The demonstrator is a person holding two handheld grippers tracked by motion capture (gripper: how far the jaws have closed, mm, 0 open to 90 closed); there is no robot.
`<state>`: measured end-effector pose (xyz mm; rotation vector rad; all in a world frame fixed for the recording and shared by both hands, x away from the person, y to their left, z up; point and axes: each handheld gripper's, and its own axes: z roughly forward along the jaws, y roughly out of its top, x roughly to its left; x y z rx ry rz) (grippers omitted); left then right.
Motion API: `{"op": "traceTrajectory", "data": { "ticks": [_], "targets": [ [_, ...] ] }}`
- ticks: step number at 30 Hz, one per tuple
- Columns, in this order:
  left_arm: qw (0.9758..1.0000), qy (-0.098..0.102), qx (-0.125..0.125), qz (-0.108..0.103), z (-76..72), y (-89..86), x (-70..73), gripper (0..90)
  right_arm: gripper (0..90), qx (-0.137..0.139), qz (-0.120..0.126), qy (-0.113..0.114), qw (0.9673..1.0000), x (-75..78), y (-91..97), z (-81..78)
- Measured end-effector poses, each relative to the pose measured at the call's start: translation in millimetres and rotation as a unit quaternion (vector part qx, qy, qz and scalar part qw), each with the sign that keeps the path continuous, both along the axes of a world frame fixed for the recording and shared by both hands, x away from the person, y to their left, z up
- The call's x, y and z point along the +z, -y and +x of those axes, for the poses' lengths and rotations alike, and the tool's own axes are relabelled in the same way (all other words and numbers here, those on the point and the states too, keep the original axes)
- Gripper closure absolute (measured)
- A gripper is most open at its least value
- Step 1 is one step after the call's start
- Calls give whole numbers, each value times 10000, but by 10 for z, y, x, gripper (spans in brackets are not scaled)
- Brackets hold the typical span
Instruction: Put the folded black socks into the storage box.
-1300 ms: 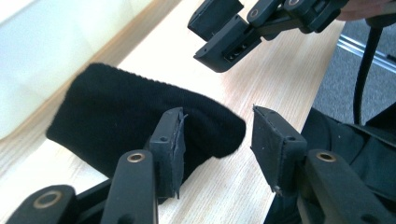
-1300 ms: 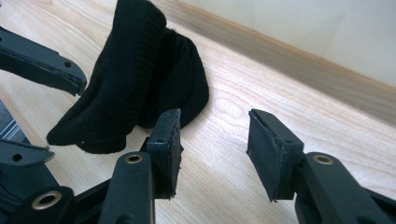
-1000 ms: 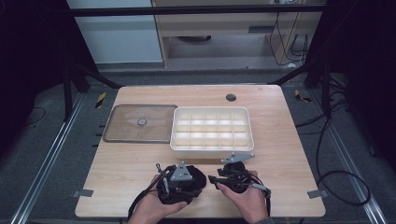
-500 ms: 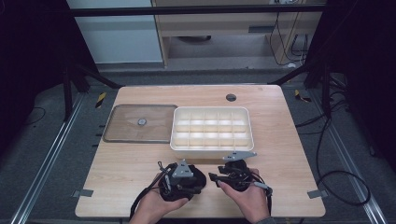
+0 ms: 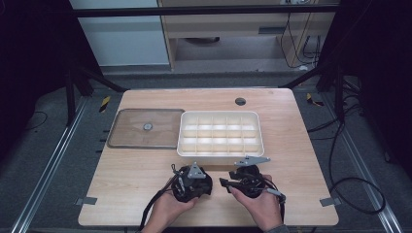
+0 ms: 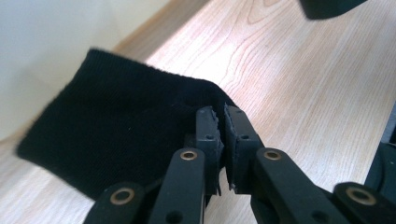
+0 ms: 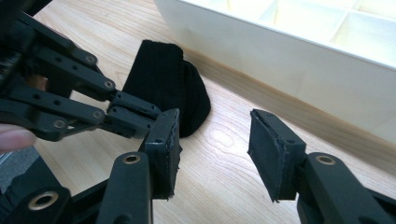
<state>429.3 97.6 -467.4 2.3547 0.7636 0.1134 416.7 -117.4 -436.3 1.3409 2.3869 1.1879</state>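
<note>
Sock: a black knitted sock, soft and ribbed, folded over so one end makes a rounded lump.
Where it lies: flat on the table, near the front edge, just in front of the white compartment tray and close to its side wall.
Table: pale wood with a visible grain; behind the sock stands the white tray with rows of small square cells, and beside that a flat brown lid with a small knob.
Room: dark around the table, with black cables on a grey floor and metal rails along both sides.
Left claw: jaws have just been closing and now pinch the sock's edge between the pads.
Right claw: jaws apart, holding nothing, with the sock lying just beyond them.
</note>
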Motion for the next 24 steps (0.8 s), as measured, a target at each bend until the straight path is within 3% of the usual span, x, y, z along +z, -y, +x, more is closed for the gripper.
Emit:
{"op": "traceTrajectory", "data": {
  "ticks": [1, 9, 17, 24],
  "targets": [
    [9999, -123, -33, -41, 18, 13, -22, 853, 536, -22, 15, -10, 10000, 1, 12, 0],
    [9996, -268, -105, -30, 14, 21, -34, 853, 538, -45, 20, -14, 10000, -11, 18, 19],
    [9997, -45, 74, -249, -23, -103, 88, 770, 535, -50, 34, -25, 10000, -18, 14, 23],
    [9991, 131, 141, -390, -116, -191, 190, 610, 528, -33, 47, -16, 10000, -7, -15, 23]
  ]
}}
